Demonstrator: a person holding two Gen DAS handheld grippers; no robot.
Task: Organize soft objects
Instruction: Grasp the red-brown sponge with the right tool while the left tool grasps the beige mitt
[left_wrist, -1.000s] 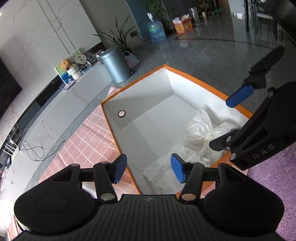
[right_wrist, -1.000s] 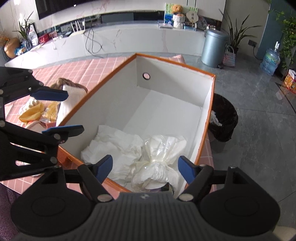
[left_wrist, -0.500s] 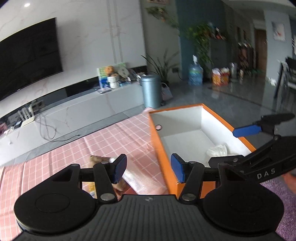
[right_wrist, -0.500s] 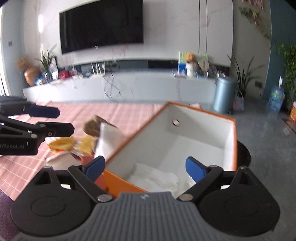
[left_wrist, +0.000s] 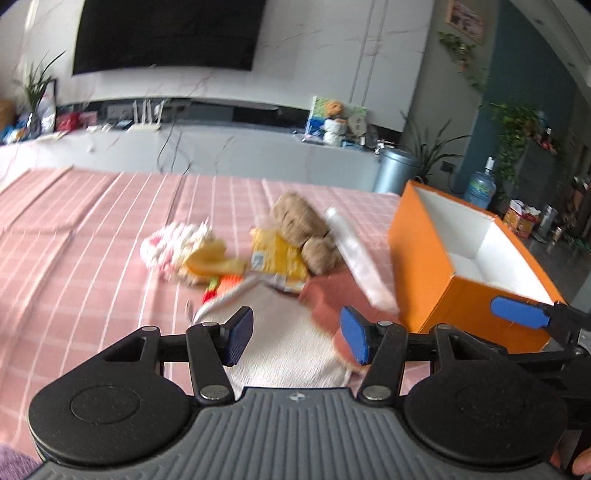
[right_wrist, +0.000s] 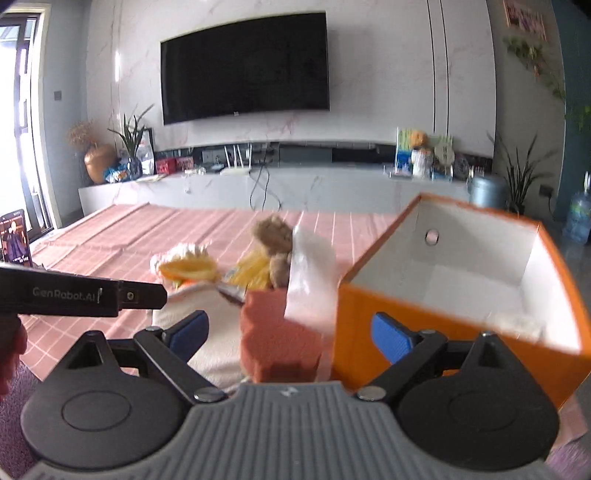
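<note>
A pile of soft things lies on the pink checked cloth (left_wrist: 92, 258): a brown plush toy (left_wrist: 301, 229), a yellow packet (left_wrist: 277, 258), a white fluffy toy (left_wrist: 173, 247), a white towel (left_wrist: 284, 343), a terracotta cloth (left_wrist: 340, 295) and a clear wrapped pack (left_wrist: 354, 254). The orange box (left_wrist: 454, 288) with white inside stands to their right. My left gripper (left_wrist: 297, 339) is open and empty above the white towel. My right gripper (right_wrist: 291, 336) is open and empty, near the terracotta cloth (right_wrist: 277, 332) and the box's (right_wrist: 443, 325) front wall.
A white TV bench (right_wrist: 295, 188) with a black TV (right_wrist: 243, 66) above runs along the far wall. A grey bin (left_wrist: 395, 170), plants and a water bottle (left_wrist: 480, 188) stand at the back right. A phone (right_wrist: 14, 236) stands at the left edge.
Both grippers have left the box and swung left and level; the views now face the pile on the cloth instead of the box's inside. Both stay open and empty.
</note>
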